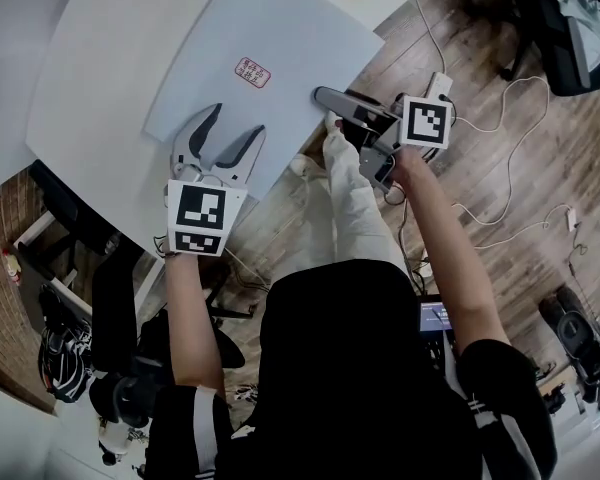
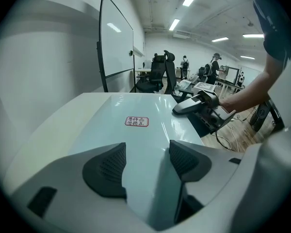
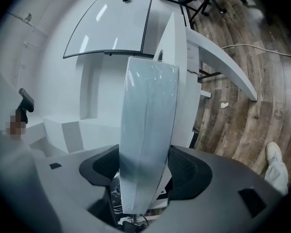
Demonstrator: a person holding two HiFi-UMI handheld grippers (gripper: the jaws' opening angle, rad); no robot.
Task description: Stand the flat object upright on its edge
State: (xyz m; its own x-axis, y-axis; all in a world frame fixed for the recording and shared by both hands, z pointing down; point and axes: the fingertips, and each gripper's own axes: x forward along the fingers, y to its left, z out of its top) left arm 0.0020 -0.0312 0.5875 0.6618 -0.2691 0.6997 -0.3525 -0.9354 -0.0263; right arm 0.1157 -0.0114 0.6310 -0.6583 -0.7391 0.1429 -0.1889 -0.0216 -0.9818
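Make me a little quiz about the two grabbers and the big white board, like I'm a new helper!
1. True or false: the white board is standing upright on its edge.
2. What is between the jaws of the right gripper? A) a cable B) the board's edge C) nothing
3. Fill in: the red-bordered label is stuck on the ____.
Key: 1 false, it lies flat on the table; 2 B; 3 board.

White table (image 1: pixel 80 68); pale flat board (image 1: pixel 280 28) lies flat on top, near its edge.
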